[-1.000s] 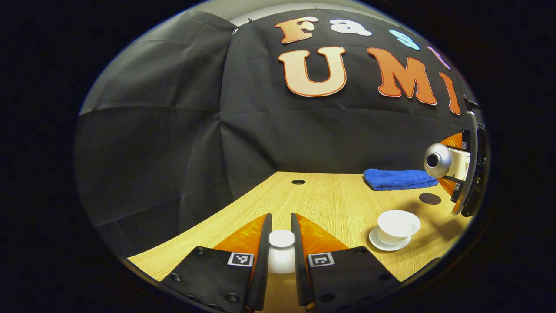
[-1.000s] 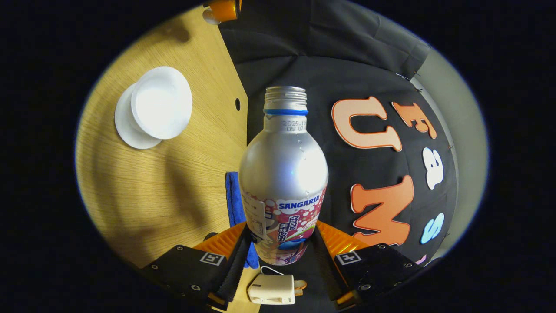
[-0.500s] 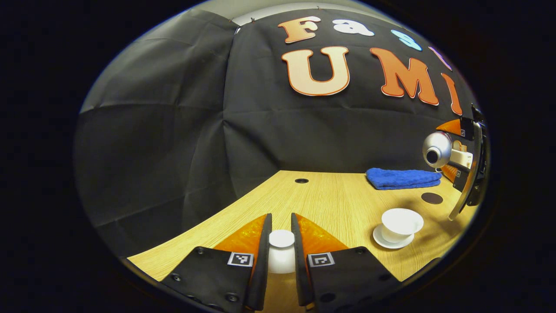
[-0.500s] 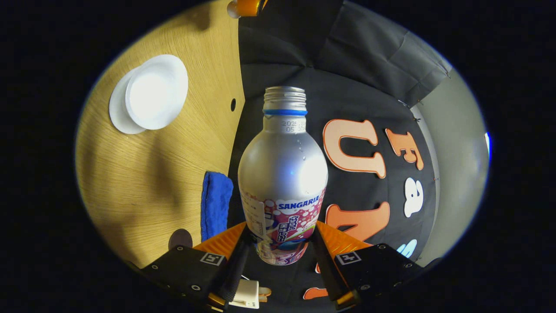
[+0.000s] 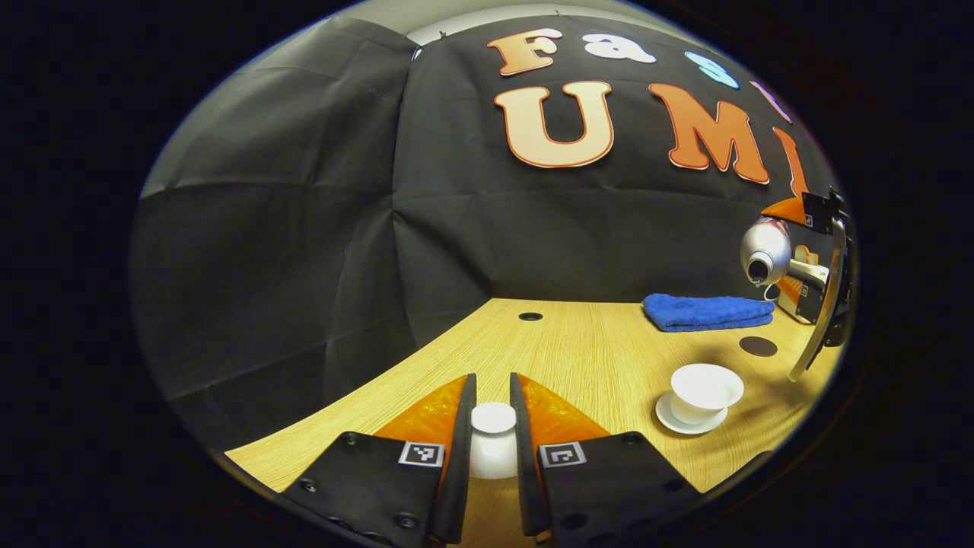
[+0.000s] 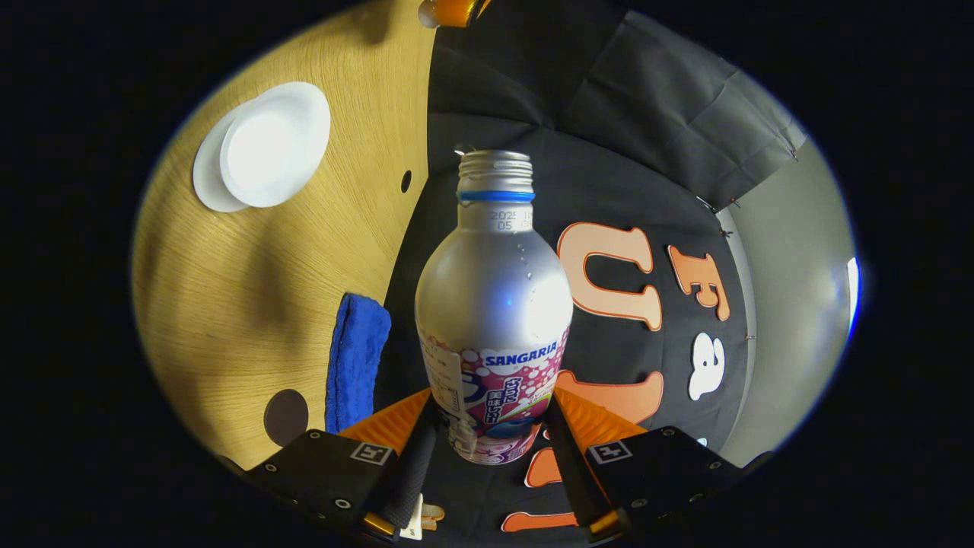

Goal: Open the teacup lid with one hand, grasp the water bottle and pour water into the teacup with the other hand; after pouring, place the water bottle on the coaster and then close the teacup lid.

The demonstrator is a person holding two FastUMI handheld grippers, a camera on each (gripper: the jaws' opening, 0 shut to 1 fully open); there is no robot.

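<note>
The lid (image 5: 493, 438) is kept clamped aside by the left gripper (image 5: 493, 449), leaving the teacup (image 5: 705, 390) uncovered; the water bottle (image 6: 494, 304), gripped by the right gripper (image 6: 491, 449), is seemingly tilted for pouring

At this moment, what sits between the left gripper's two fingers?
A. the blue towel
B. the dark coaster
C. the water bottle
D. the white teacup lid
D. In the left gripper view, the white teacup lid is clamped between the left gripper fingers, while the uncovered teacup stands apart on its saucer and the water bottle is in the right gripper.
</note>
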